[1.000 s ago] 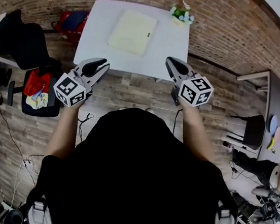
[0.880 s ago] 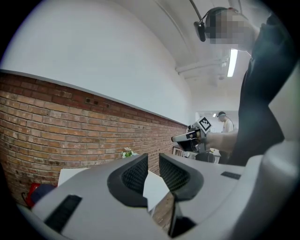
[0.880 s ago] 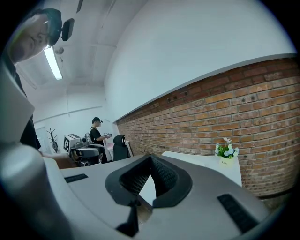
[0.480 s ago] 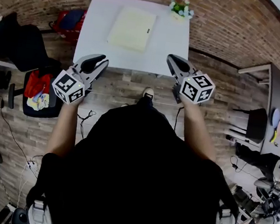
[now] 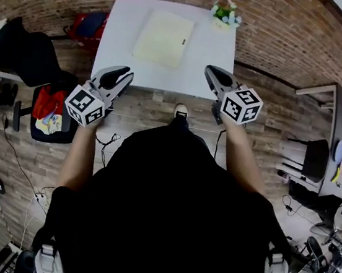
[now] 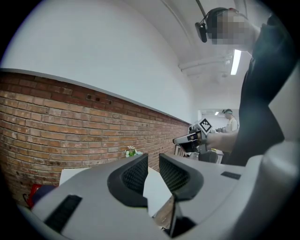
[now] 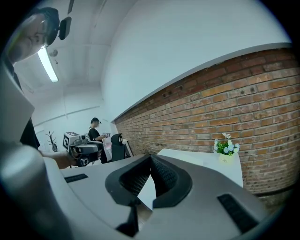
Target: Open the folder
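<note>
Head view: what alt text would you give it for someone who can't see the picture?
Seen from above, a person in black holds out a left gripper and a right gripper, both empty, toward a white table where a closed pale yellow folder lies untouched. A small pot of flowers stands at the table's far right corner.

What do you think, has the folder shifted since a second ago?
No; the folder keeps its place on the table, left of the flower pot.
</note>
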Tool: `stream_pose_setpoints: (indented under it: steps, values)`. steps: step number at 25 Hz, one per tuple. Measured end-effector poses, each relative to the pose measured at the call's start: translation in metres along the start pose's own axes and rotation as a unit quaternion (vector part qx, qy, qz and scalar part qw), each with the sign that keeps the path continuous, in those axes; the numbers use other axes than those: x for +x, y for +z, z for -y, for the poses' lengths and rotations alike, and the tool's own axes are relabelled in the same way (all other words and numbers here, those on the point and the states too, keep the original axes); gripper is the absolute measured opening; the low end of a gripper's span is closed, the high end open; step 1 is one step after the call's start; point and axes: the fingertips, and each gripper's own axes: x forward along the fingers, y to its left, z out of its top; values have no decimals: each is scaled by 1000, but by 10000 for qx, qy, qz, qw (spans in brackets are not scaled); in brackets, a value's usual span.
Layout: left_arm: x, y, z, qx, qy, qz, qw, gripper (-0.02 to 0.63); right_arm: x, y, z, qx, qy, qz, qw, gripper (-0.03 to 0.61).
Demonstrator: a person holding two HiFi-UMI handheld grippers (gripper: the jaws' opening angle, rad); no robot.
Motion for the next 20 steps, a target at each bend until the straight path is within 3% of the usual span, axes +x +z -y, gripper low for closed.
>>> stream_pose_setpoints:
  steps: [20]
  values:
    - [64,4,-29,-170,229,-94,9995,80,32,8,66,87,294,-190,9993,25]
